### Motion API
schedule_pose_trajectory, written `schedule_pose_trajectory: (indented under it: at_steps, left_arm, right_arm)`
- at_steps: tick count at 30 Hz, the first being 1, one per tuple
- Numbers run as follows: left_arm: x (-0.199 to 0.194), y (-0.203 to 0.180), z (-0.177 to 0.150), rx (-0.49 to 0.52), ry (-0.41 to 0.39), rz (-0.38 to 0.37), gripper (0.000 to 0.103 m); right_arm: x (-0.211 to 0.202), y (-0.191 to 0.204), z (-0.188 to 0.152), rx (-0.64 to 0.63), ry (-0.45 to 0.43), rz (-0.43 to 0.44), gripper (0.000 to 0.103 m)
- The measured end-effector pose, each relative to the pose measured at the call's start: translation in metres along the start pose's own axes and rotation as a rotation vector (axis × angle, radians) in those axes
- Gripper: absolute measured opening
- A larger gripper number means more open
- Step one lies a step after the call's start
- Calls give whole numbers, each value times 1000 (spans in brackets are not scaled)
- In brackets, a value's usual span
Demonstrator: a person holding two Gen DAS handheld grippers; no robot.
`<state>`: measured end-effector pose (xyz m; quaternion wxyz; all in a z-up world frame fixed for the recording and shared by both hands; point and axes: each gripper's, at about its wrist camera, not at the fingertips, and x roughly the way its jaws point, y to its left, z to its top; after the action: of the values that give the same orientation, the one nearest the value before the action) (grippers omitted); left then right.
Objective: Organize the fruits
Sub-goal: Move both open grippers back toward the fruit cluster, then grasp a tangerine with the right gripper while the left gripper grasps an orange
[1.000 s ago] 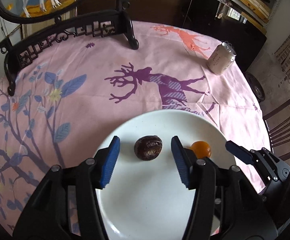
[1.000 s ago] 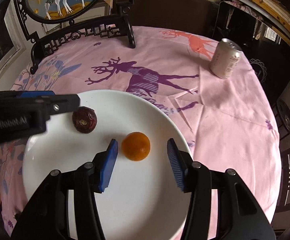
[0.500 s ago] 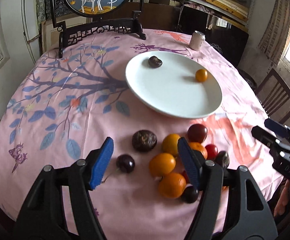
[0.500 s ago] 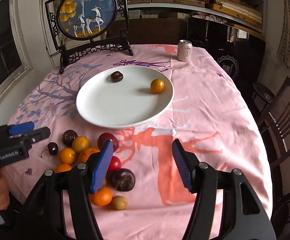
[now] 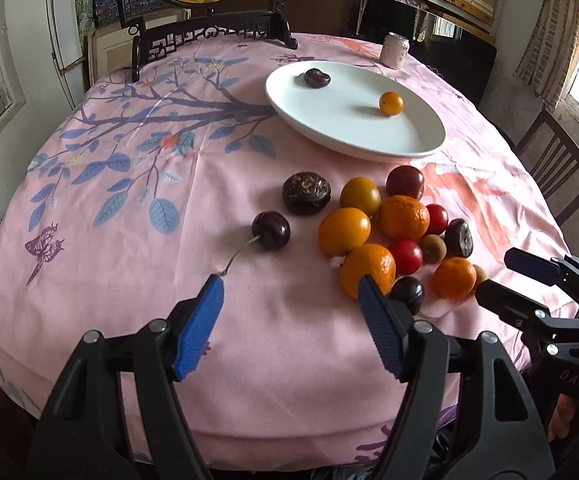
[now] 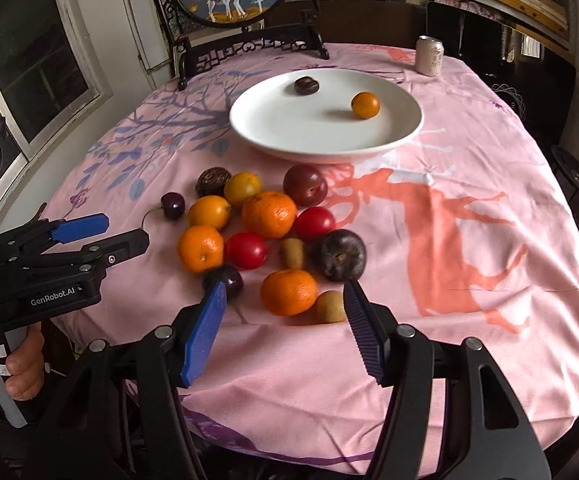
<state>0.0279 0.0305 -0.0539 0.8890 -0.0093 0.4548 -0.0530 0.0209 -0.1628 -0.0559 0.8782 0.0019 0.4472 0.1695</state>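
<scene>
A white plate (image 5: 409,140) (image 6: 273,140) holds a dark wrinkled fruit (image 5: 316,78) (image 6: 306,85) and a small orange fruit (image 5: 390,103) (image 6: 365,105). Several loose fruits lie near the table's front edge: tangerines (image 5: 403,216) (image 6: 288,292), red plums (image 6: 246,250), a dark plum (image 6: 341,254), a stemmed cherry (image 5: 270,229) (image 6: 172,205). My left gripper (image 5: 291,304) is open and empty, just in front of the cherry. My right gripper (image 6: 285,304) is open and empty, its fingers either side of the nearest tangerine but short of it.
A drink can (image 5: 395,50) (image 6: 429,56) stands beyond the plate. A dark carved stand with a round deer picture (image 5: 209,32) (image 6: 245,46) stands at the table's far edge. A wooden chair (image 5: 557,168) is at the right.
Both grippers have pulled back from over the plate to the near table edge, then closed in a little on the pile. The dark fruit and small orange stay on the plate.
</scene>
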Motion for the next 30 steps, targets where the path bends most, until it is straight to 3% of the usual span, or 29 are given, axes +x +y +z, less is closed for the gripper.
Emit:
schedule_pose_trajectory:
  at_steps: [4, 9, 20, 23, 27, 30]
  left_arm:
    - [4, 12, -6, -30, 21, 4, 71]
    - [4, 10, -9, -18, 32, -10, 71]
    - [22, -11, -12, 15, 89, -42, 71]
    - [25, -16, -12, 30, 95, -50, 71]
    - [33, -23, -8, 29, 99, -58, 71]
    - [38, -27, -4, 36, 108, -64, 71]
  right_arm:
    - [18, 8, 2, -38, 30, -28, 55]
    - [33, 9, 5, -66, 62, -78, 36]
    - [44, 19, 2, -177, 133, -164, 39]
    - [39, 20, 1, -181, 169, -131, 38]
    - [31, 13, -1, -140, 125, -118, 37]
    - [-3, -2, 6, -61, 16, -96, 37]
